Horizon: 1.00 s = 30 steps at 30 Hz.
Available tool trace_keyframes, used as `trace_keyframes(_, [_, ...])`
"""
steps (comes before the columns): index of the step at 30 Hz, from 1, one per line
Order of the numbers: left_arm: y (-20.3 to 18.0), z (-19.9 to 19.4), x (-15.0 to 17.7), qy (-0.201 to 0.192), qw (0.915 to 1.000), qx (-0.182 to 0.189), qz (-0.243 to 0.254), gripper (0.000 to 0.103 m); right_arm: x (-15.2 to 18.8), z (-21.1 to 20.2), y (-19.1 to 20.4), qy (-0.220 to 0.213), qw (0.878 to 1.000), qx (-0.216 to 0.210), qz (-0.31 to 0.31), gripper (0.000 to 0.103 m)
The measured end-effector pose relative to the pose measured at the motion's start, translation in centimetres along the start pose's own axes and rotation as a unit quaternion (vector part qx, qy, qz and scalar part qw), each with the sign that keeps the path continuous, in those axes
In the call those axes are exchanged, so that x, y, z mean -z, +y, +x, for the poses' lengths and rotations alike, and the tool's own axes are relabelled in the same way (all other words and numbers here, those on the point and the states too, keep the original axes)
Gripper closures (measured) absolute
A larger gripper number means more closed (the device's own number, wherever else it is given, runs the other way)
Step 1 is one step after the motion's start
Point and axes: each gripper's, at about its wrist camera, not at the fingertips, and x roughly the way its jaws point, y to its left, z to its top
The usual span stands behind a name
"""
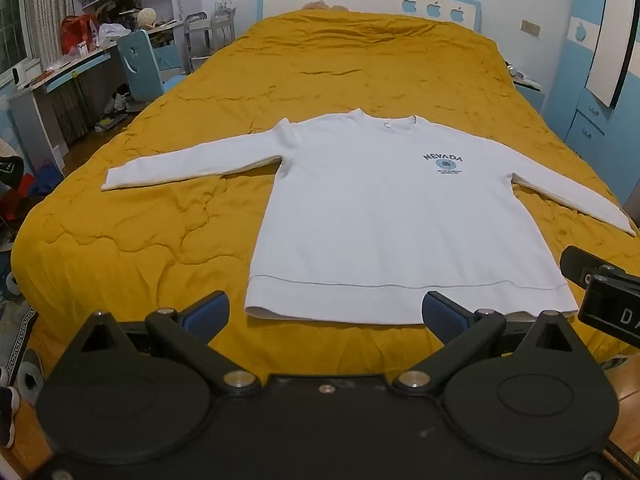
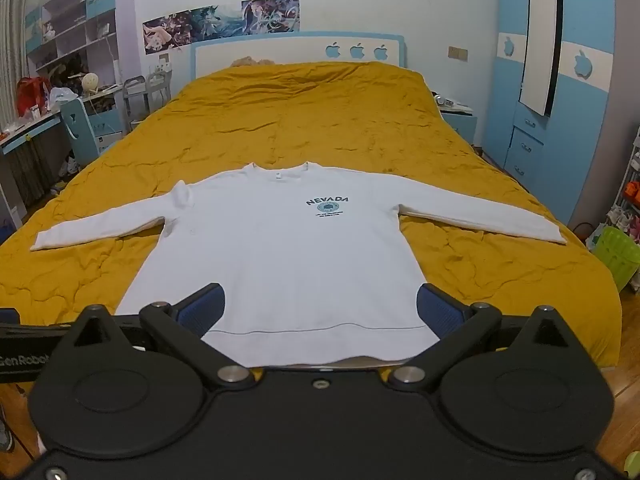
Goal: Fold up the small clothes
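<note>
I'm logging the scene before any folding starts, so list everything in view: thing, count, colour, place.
sweatshirt: one, white with dark NEVADA print, spread flat, sleeves out, on the near half of the bed
bedspread: one, mustard yellow, covering the bed
headboard: one, white and blue with three apple shapes, far end
posters: a row, multicoloured, wall above the headboard
desk: one, blue and white, cluttered, left of the bed
wardrobe: one, blue and white, right of the bed
basket: one, green, floor at right
left gripper: one, black with blue pads, open, nothing held
right gripper: one, same colours, open, nothing held
</note>
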Motion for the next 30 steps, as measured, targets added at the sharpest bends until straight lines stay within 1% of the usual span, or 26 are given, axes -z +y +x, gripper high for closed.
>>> trace_keyframes(30, [-0.22, 0.06, 0.01, -0.002, 1.0, 0.001, 0.003, 0.0, -0.21, 0.13, 0.33, -0.001, 1.0, 0.001, -0.003, 0.0])
